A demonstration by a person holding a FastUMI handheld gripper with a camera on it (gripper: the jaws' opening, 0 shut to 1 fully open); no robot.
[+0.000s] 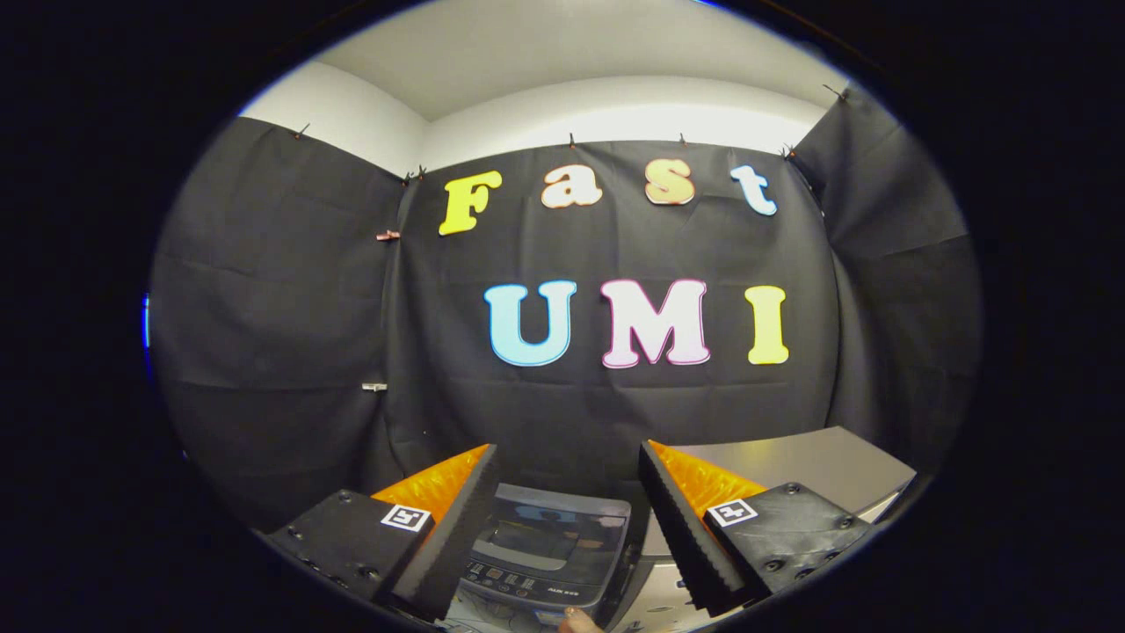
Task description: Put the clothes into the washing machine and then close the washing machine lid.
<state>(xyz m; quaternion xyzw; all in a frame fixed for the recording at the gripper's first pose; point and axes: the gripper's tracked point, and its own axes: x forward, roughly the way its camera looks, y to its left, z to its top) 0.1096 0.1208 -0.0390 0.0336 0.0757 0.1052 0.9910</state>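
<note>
My gripper (569,457) is open, held high above the scene with nothing between its fingers. Below the gap between the fingers stands a small grey washing machine (549,549), seen from above. Its dark see-through lid (536,536) lies flat and looks closed, with a control panel along its near edge. I cannot make out any clothes from here.
A grey tabletop (809,466) stretches off beyond the right finger, and the machine stands at its left end. A fingertip of a person's hand (580,622) shows just below the machine. Black cloth walls close in the booth on three sides.
</note>
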